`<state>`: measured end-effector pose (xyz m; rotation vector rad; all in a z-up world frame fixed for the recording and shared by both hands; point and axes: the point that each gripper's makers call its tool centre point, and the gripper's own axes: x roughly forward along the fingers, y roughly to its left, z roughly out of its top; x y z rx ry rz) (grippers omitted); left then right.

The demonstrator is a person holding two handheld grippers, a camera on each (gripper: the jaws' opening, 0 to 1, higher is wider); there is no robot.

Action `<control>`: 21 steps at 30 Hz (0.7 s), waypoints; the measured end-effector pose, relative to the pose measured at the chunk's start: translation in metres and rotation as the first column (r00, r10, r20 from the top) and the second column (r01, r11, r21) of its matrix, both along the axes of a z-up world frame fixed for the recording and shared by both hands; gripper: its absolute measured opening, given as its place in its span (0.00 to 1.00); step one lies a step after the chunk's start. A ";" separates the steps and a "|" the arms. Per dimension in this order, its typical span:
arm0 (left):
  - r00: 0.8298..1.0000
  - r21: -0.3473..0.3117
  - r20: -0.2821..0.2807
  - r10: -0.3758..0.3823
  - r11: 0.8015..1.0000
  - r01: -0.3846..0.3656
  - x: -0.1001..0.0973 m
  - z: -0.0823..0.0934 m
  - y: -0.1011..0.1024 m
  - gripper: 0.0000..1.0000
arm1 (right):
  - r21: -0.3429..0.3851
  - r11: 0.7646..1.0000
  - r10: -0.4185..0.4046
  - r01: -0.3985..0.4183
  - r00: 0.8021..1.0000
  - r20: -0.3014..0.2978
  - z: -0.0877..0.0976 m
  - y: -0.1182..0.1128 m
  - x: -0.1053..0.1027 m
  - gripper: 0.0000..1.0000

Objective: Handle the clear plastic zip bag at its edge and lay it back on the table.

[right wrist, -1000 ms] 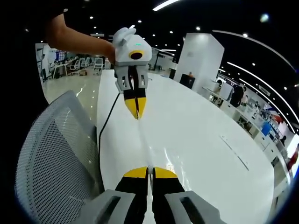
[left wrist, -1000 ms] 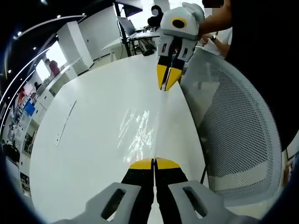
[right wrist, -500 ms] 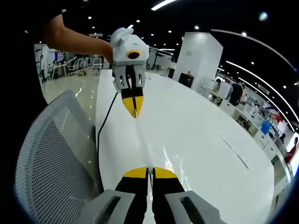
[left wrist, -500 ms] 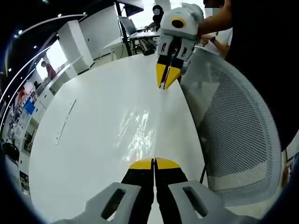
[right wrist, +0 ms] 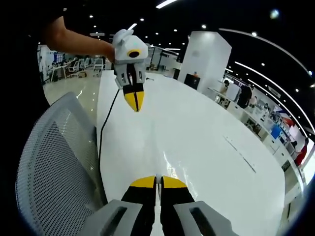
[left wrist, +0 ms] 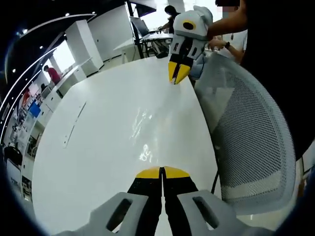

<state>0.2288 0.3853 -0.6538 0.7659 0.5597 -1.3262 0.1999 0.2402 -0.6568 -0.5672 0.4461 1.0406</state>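
Clear bag (left wrist: 147, 135) stretched above the white worktop (left wrist: 98, 142) near its edge, left gripper (left wrist: 162, 172) and right gripper (right wrist: 157, 181) each pinching an end, mesh chair (left wrist: 251, 137) just beside, black cable (right wrist: 104, 130) along the edge

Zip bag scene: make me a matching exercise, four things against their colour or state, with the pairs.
Things:
1. zip bag
2. chair
3. cable
4. left gripper

Colour or state:
A. black, running along the table edge
B. clear, stretched between both grippers
C. grey mesh back, beside the table
D. yellow tips, shut on the bag edge

Pairs: 1-B, 2-C, 3-A, 4-D
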 end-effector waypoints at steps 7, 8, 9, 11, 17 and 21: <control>1.000 -0.035 0.022 0.008 0.999 -0.007 0.007 0.009 -0.004 0.00 | 0.000 1.000 0.004 -0.004 1.000 0.008 0.001 0.002 0.001 0.00; 1.000 -0.038 0.028 0.009 0.999 -0.008 0.008 0.010 -0.005 0.00 | -0.001 1.000 0.005 -0.005 1.000 0.008 0.001 0.002 0.001 0.00; 0.999 -0.044 0.037 0.013 0.999 -0.011 0.010 0.011 -0.005 0.00 | 0.001 1.000 0.002 -0.002 1.000 0.005 0.001 0.001 0.001 0.00; 0.999 -0.056 0.039 0.017 0.998 -0.015 0.011 0.013 -0.007 0.00 | 0.001 1.000 0.000 0.000 1.000 0.005 0.001 0.001 0.001 0.00; 0.998 -0.066 0.063 0.009 0.998 -0.005 0.016 0.018 -0.013 0.06 | 0.000 1.000 0.002 -0.002 1.000 0.005 0.000 0.001 0.000 0.00; 0.997 -0.057 0.073 -0.009 0.998 0.013 0.016 0.018 -0.018 0.09 | 0.000 1.000 0.007 -0.007 1.000 0.007 0.000 0.002 -0.001 0.00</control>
